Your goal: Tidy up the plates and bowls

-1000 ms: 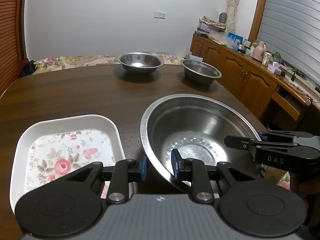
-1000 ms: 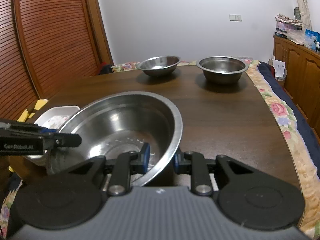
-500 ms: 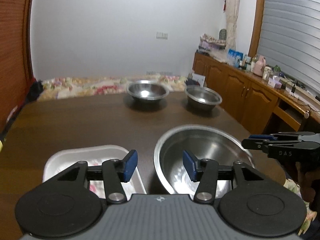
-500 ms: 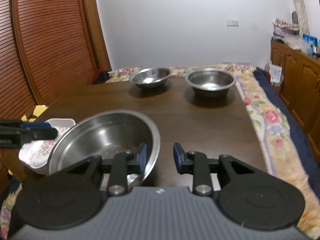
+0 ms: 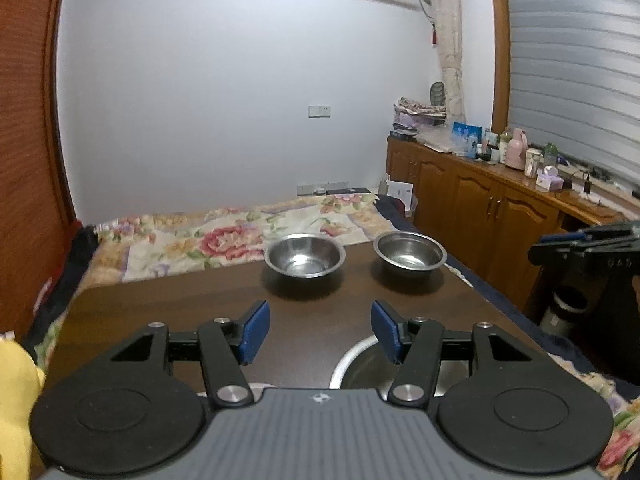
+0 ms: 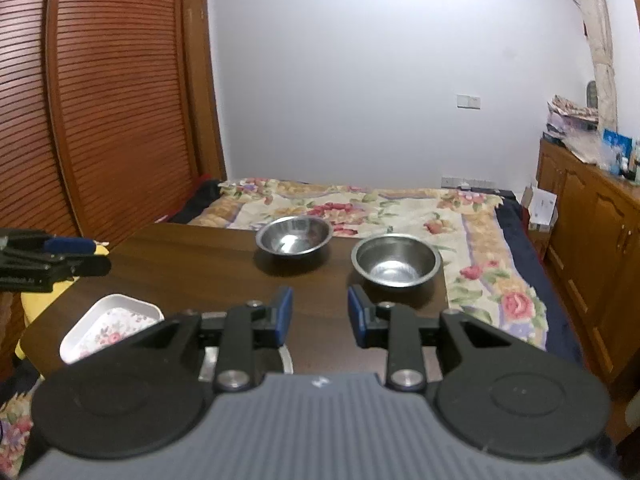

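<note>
Bowl (image 5: pixel 360 364) below left hand-held gripper (image 5: pixel 320 334)

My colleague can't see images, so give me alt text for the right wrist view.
An open gripper, holding nothing, hangs over a dark wooden table. Two steel bowls sit at the far edge, a white floral tray near left.

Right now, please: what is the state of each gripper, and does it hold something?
Left gripper: jaws opening, nothing between them, above the big bowl.
Right gripper: open, holds nothing.
</note>
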{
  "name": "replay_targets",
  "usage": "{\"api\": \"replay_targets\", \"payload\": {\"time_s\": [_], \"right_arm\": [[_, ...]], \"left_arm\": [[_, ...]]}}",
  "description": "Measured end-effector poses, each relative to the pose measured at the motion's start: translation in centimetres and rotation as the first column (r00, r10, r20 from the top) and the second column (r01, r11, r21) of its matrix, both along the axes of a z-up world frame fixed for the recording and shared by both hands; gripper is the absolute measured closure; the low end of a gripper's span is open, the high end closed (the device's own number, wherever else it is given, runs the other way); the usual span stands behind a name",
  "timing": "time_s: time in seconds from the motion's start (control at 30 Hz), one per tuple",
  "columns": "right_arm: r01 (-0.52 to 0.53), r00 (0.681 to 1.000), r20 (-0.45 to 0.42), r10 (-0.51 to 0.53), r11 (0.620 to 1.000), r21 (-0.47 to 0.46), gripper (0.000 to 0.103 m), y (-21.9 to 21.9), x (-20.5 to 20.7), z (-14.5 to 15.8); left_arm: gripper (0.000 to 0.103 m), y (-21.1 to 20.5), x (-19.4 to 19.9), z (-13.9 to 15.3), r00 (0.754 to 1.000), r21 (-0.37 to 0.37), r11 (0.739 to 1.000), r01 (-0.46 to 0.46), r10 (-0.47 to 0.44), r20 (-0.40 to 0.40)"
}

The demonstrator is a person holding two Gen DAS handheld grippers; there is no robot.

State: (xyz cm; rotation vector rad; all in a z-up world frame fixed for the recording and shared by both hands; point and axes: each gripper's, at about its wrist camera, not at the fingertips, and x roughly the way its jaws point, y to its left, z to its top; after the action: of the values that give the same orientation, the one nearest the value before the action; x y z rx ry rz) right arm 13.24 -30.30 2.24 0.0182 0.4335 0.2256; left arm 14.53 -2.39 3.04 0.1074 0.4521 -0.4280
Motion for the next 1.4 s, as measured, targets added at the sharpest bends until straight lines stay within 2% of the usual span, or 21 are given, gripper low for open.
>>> {"api": "replay_targets", "payload": {"time_s": [0.23,0.43,0.6,0.7,0.87,1.03,1.23,1.4], "right_arm": [[-0.03,1.0,0.003,0.03,0.999,-0.028,0.071,-0.4,3.7,1.0],[-0.056,0.998,-0.034,0.054,0.997,-0.051,0.071,-0.7,7.3,1.0],[-0.074,0.997,-0.043,0.071,0.996,-0.057,0.071,-0.6,10.4,1.6],[-0.088,0.995,-0.052,0.085,0.995,-0.048,0.071,-0.4,12.8,1.7],[-0.127,0.988,-0.09,0.123,0.991,-0.039,0.071,0.6,16.3,1.0],[-0.149,0.978,-0.151,0.146,0.989,-0.007,0.071,1.6,19.8,-1.1],[-0.183,0.961,-0.215,0.173,0.983,-0.031,0.071,3.0,22.7,-3.6],[-0.197,0.95,-0.25,0.186,0.98,-0.019,0.069,3.5,24.8,-4.4]], "left_arm": [[0.043,-1.0,4.0,0.6,1.0,0.04,0.999,-0.002,0.001,0.031],[0.043,-1.0,8.2,1.6,1.0,0.005,1.0,-0.012,0.012,0.023],[0.043,-1.6,11.9,2.3,0.999,0.023,0.999,-0.025,0.024,0.03],[0.043,-1.8,14.1,2.0,1.0,0.011,1.0,-0.029,0.029,0.004],[0.043,-2.2,17.5,0.4,0.999,0.01,0.999,-0.041,0.042,-0.031],[0.043,-2.7,20.6,-2.4,0.995,0.036,0.998,-0.054,0.056,-0.078],[0.043,-3.1,23.8,-5.2,0.988,0.035,0.997,-0.063,0.067,-0.142],[0.043,-3.4,26.3,-6.8,0.976,0.024,0.998,-0.06,0.064,-0.208]]}}
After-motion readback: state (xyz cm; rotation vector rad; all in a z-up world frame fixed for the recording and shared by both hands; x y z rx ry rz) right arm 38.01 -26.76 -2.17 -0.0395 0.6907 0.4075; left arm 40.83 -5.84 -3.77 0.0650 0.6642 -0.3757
